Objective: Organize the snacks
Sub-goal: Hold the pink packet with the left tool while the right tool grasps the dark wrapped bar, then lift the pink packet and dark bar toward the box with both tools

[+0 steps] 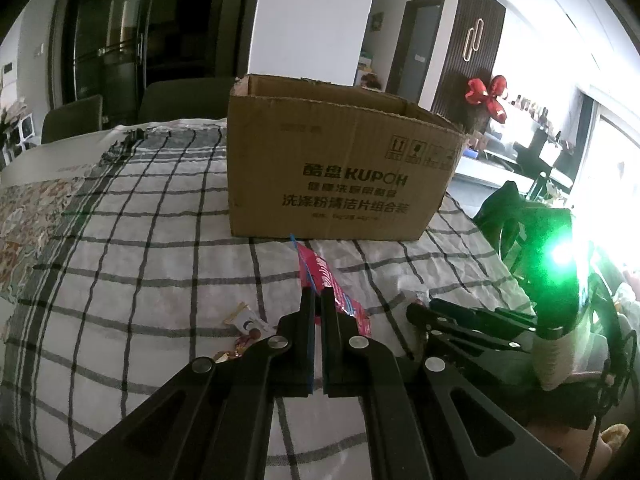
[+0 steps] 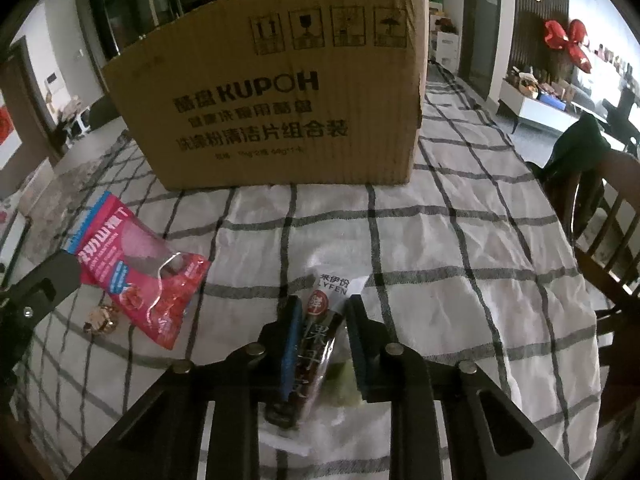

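Showing only rightward: clamped white snack pack (image 2: 320, 332)

Readable print: what I can make out on the box and the snack packs.

On the cardboard box (image 2: 276, 92) I read "KUPOH" in bold Latin letters after two Chinese characters, with two rows of Chinese under it, the lower reading roughly 洗涤粉清洁片组合装, and a small line of weights beneath that is too blurred for me. Along its top edge stand four square handling signs (image 2: 328, 28): up-arrows, a wine glass, a third I cannot tell, and an umbrella. The clear wrapper snack (image 2: 320, 320) carries 来伊份 over "LYFEN", a red round seal, and large white characters I can't make out. The pink snack bag (image 2: 136, 264) bears white lettering, unreadable at this angle.
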Action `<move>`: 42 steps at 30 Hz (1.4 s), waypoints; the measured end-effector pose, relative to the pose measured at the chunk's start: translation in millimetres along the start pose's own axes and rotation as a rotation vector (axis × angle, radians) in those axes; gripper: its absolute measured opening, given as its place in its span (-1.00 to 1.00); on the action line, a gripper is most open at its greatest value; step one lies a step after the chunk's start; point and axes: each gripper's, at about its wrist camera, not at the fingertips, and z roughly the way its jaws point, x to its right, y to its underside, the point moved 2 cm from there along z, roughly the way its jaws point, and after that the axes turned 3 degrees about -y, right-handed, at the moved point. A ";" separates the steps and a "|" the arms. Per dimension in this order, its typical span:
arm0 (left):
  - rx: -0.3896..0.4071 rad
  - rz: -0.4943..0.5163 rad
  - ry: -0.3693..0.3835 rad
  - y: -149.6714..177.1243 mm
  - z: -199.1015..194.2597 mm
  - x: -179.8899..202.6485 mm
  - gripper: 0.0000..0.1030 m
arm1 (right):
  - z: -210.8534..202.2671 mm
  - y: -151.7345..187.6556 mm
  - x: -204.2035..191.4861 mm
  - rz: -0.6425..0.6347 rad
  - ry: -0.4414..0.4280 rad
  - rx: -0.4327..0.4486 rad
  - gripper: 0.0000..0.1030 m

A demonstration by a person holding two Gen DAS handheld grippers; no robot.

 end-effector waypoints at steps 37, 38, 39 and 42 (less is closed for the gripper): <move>0.236 0.068 0.009 -80.2 -64.5 18.2 -0.92 | -129.1 -68.3 -8.8 0.004 -0.124 0.362 -0.64; 0.242 0.069 0.008 -83.4 -65.1 18.2 -0.92 | -131.5 -71.7 -9.2 0.003 -0.124 0.370 -0.64; 0.250 0.071 0.007 -87.7 -65.8 18.5 -0.92 | -134.0 -75.7 -9.4 0.002 -0.125 0.379 -0.64; 0.264 0.072 0.007 -97.6 -66.7 19.8 -0.92 | -139.0 -87.6 -8.7 -0.003 -0.126 0.403 -0.65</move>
